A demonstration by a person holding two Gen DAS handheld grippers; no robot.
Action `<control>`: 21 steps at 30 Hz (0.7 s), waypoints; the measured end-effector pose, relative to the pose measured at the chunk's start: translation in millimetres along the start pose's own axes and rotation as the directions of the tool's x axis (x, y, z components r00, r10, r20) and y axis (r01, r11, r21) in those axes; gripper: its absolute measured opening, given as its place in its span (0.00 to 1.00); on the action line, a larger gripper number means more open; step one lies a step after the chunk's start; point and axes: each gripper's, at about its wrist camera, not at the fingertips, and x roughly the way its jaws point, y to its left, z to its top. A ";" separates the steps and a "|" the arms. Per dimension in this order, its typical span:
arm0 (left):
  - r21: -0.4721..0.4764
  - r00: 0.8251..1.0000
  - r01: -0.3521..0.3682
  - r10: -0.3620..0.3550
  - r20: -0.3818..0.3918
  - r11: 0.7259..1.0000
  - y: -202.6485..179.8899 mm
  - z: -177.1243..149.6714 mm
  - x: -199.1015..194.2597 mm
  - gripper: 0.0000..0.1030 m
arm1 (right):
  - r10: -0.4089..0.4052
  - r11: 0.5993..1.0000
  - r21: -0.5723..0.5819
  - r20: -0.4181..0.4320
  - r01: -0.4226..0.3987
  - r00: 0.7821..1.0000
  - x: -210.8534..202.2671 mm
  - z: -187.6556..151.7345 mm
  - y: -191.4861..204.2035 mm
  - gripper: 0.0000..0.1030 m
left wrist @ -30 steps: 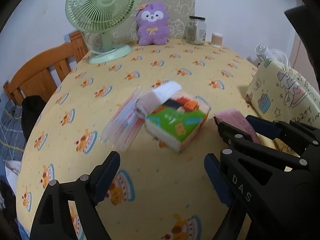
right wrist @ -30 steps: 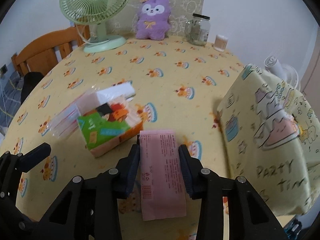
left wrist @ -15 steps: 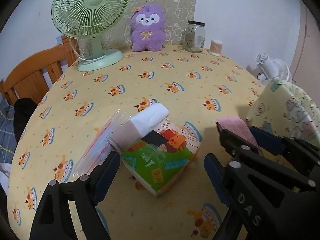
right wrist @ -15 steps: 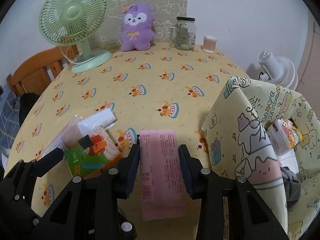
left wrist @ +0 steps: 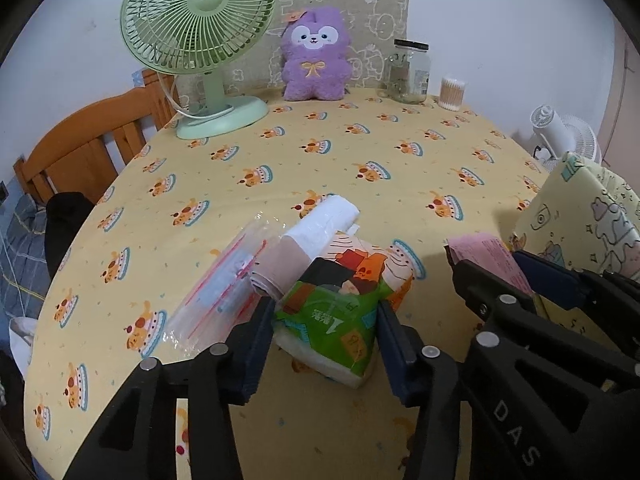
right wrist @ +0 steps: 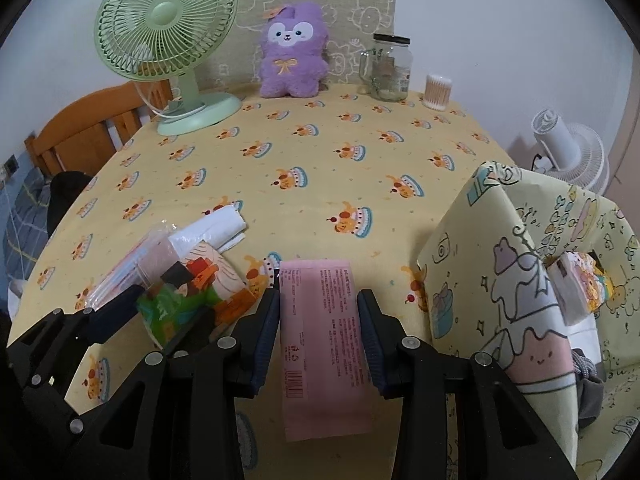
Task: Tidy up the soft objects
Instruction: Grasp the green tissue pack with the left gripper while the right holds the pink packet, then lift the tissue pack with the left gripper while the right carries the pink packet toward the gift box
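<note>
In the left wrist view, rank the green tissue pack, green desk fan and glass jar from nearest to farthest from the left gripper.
1. Green tissue pack, between the closing left gripper jaws.
2. Green desk fan, far left.
3. Glass jar, far right, slightly beyond the fan's base.

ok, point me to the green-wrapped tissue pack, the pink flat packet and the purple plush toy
green-wrapped tissue pack (left wrist: 332, 312), left wrist view, on its green front face.
pink flat packet (right wrist: 322, 336), right wrist view, mid-face, between the jaws.
purple plush toy (right wrist: 290, 66), right wrist view, on its belly.

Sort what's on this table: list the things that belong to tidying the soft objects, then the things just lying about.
Job: green tissue pack, pink packet, white roll, clear zip bag, yellow storage bag.
Lying about: green fan, purple plush, glass jar, cotton swabs.
</note>
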 end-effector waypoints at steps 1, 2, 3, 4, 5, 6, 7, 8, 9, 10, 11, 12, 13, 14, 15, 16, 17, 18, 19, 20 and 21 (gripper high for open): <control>-0.002 1.000 0.011 -0.011 -0.001 1.000 0.0 -1.5 -1.4 0.48 | -0.001 1.000 -0.001 0.000 0.001 1.000 -0.5 -0.8 0.2 0.42; -0.003 1.000 0.019 -0.019 -0.002 1.000 0.0 -2.7 -2.5 0.47 | -0.002 1.000 -0.003 -0.001 0.002 1.000 -1.2 -1.6 0.6 0.42; -0.002 1.000 0.029 -0.029 -0.003 1.000 -0.2 -4.3 -4.5 0.47 | -0.003 1.000 -0.005 -0.002 0.003 1.000 -1.9 -2.2 0.8 0.42; -0.002 1.000 0.031 -0.031 -0.001 1.000 -0.6 -6.0 -7.2 0.47 | -0.006 1.000 -0.006 -0.003 0.006 1.000 -3.0 -3.6 1.0 0.42; 0.001 0.999 0.034 -0.034 0.003 0.999 -1.1 -7.1 -9.7 0.46 | -0.007 1.000 -0.006 -0.003 0.007 1.000 -3.6 -4.3 1.1 0.42; 0.004 0.999 0.035 -0.035 0.009 0.999 -1.4 -8.3 -12.7 0.46 | -0.009 1.000 -0.006 -0.004 0.009 1.000 -4.7 -5.1 1.4 0.41; 0.009 0.999 0.037 -0.037 0.017 0.999 -2.4 -9.9 -17.4 0.46 | -0.010 1.000 -0.006 -0.004 0.010 1.000 -5.6 -5.5 1.5 0.42; 0.016 0.999 0.040 -0.040 0.024 0.999 -3.1 -10.6 -20.4 0.45 | -0.012 1.000 -0.008 0.000 0.012 1.000 -7.4 -6.1 2.4 0.42; 0.009 0.999 0.036 -0.036 0.030 0.999 -2.4 -11.2 -23.8 0.45 | -0.014 1.000 -0.011 0.003 0.014 1.000 -9.1 -6.3 3.5 0.41; 0.004 0.999 0.038 -0.038 0.032 0.999 -1.7 -11.3 -25.7 0.45 | -0.011 1.000 -0.013 0.008 0.011 1.000 -11.5 -6.6 4.5 0.41; -0.002 0.999 0.039 -0.039 0.032 0.999 -1.2 -10.7 -27.0 0.45 | -0.012 1.000 -0.020 0.013 0.012 1.000 -14.7 -6.3 6.2 0.41; -0.011 0.999 0.041 -0.040 0.031 0.999 -0.1 -10.7 -28.9 0.45 | -0.014 1.000 -0.024 0.015 0.014 1.000 -16.8 -6.7 6.9 0.41; -0.015 0.999 0.045 -0.045 0.025 0.999 0.6 -10.2 -31.0 0.46 | -0.016 0.999 -0.030 0.022 0.016 1.000 -19.9 -6.5 8.8 0.41; -0.019 0.998 0.053 -0.053 0.024 0.998 1.7 -10.0 -33.0 0.46 | -0.017 0.999 -0.032 0.025 0.017 1.000 -21.9 -6.7 9.6 0.42; -0.026 0.998 0.060 -0.059 0.024 0.998 2.4 -9.3 -35.9 0.46 | -0.010 1.000 -0.029 0.023 0.010 1.000 -23.8 -6.5 9.9 0.42; -0.032 0.998 0.058 -0.057 0.030 0.998 3.0 -8.6 -39.5 0.46 | 0.007 1.000 -0.018 0.022 -0.006 1.000 -26.7 -6.0 9.8 0.42; -0.032 0.998 0.057 -0.056 0.038 0.998 3.6 -8.2 -43.2 0.46 | 0.016 1.000 -0.013 0.025 -0.016 1.000 -29.5 -5.4 10.0 0.42; -0.035 0.997 0.057 -0.055 0.049 0.998 4.2 -7.5 -47.5 0.46 | 0.018 1.000 -0.013 0.034 -0.018 0.999 -33.2 -5.0 10.9 0.42; -0.035 0.997 0.055 -0.053 0.057 0.998 4.5 -6.7 -51.4 0.45 | 0.018 1.000 -0.013 0.041 -0.017 0.999 -36.0 -4.5 11.8 0.42; -0.033 0.997 0.054 -0.052 0.064 0.998 5.1 -6.1 -55.0 0.46 | 0.019 1.000 -0.015 0.052 -0.018 0.998 -41.5 -3.4 12.9 0.42; -0.033 0.996 0.052 -0.049 0.073 0.998 5.4 -4.7 -58.9 0.46 | 0.020 1.000 -0.017 0.058 -0.019 0.998 -44.5 -2.7 14.3 0.42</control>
